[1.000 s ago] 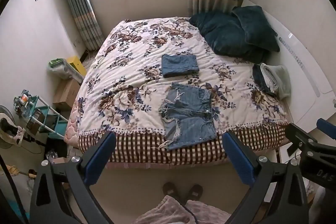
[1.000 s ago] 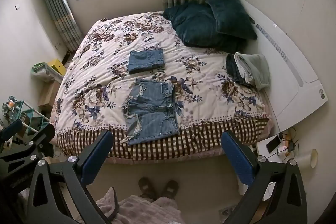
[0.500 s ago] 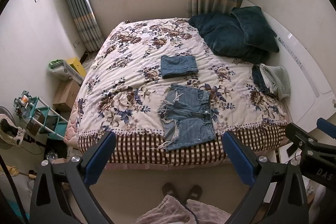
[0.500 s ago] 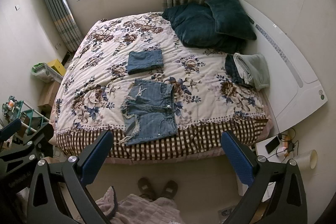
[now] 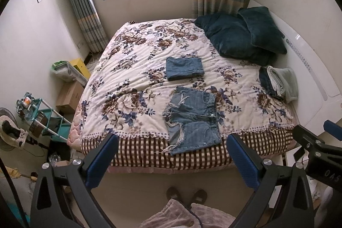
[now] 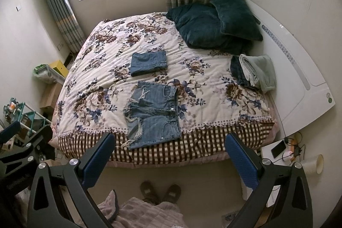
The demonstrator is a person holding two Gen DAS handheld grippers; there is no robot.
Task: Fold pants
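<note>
A pair of frayed, light blue denim shorts (image 5: 193, 120) lies spread flat on the bed's floral quilt (image 5: 132, 82), close to the near edge, its lower hem reaching over the brown checked border (image 6: 201, 146). A folded dark blue denim garment (image 5: 185, 68) sits farther in toward the middle of the bed. The left hand-held gripper (image 5: 171, 160) and the right hand-held gripper (image 6: 170, 158) both hang above the floor off the near edge, jaws spread wide, holding nothing. Folded grey and dark clothes (image 6: 254, 73) rest at the right edge.
</note>
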